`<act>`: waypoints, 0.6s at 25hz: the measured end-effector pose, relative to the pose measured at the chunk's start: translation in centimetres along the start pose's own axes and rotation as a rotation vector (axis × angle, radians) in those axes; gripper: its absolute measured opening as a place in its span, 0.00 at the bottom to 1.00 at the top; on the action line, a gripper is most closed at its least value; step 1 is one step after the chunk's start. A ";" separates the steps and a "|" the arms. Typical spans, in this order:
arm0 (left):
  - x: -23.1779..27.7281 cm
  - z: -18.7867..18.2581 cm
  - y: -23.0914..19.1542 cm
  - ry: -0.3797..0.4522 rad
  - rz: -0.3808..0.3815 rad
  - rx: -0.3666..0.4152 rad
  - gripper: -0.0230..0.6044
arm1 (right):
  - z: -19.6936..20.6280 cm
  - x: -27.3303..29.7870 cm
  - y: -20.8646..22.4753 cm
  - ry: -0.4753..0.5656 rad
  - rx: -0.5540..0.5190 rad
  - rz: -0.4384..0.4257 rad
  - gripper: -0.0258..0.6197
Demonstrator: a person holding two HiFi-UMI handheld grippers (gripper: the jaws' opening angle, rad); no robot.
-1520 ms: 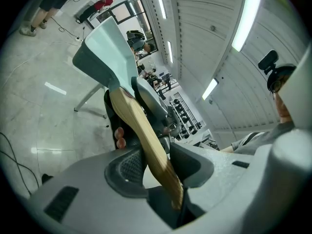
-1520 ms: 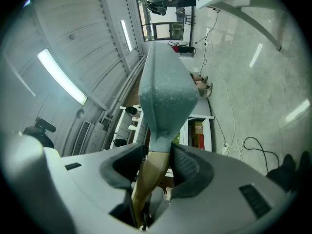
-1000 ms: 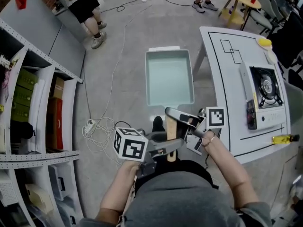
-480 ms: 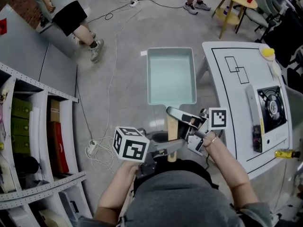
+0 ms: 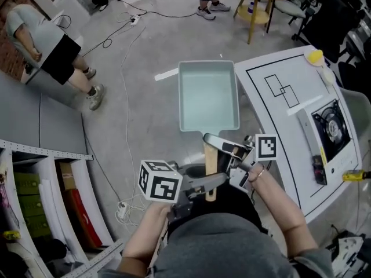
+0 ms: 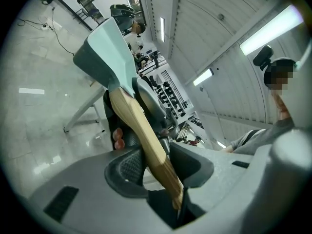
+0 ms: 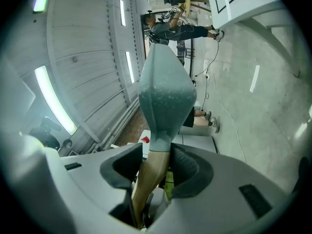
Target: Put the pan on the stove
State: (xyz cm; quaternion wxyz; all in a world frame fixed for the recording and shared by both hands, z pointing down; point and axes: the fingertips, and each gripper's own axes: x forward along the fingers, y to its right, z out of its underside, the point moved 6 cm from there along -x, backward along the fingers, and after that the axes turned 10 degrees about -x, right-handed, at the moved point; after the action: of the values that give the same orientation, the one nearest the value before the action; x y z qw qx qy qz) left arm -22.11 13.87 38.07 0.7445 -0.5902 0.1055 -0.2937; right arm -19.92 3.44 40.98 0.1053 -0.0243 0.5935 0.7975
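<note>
Over floor point(image 5: 145, 114) beside surface point(image 5: 272, 132), pan point(image 5: 208, 94) held level, handle point(image 5: 210, 162) clamped in left gripper point(image 5: 210, 183) and right gripper point(image 5: 215, 143) jaws, presumably for steadiness.

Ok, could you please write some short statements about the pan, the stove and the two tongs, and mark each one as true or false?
1. The pan is empty. True.
2. The pan sits on the stove. False: it is held in the air above the floor, apart from the stove.
3. The left tongs and the right tongs both grip the wooden handle. True.
4. The stove stands on the floor. False: it stands on the white table.
</note>
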 end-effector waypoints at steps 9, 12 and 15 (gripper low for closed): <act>4.0 -3.4 -0.1 -0.147 0.049 0.027 0.27 | -4.2 -3.5 0.5 0.122 -0.030 0.044 0.31; 6.1 -4.4 0.2 -0.206 0.069 0.043 0.27 | -5.8 -5.5 0.2 0.176 -0.048 0.067 0.31; 9.1 -4.7 0.5 -0.280 0.093 0.051 0.27 | -7.1 -8.7 0.2 0.236 -0.072 0.099 0.31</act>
State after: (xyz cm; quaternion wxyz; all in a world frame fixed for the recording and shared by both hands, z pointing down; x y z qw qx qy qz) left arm -17.00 4.97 37.97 0.7794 -0.6009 0.0204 -0.1764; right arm -12.08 -4.53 40.50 -0.0058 -0.0923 0.5732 0.8141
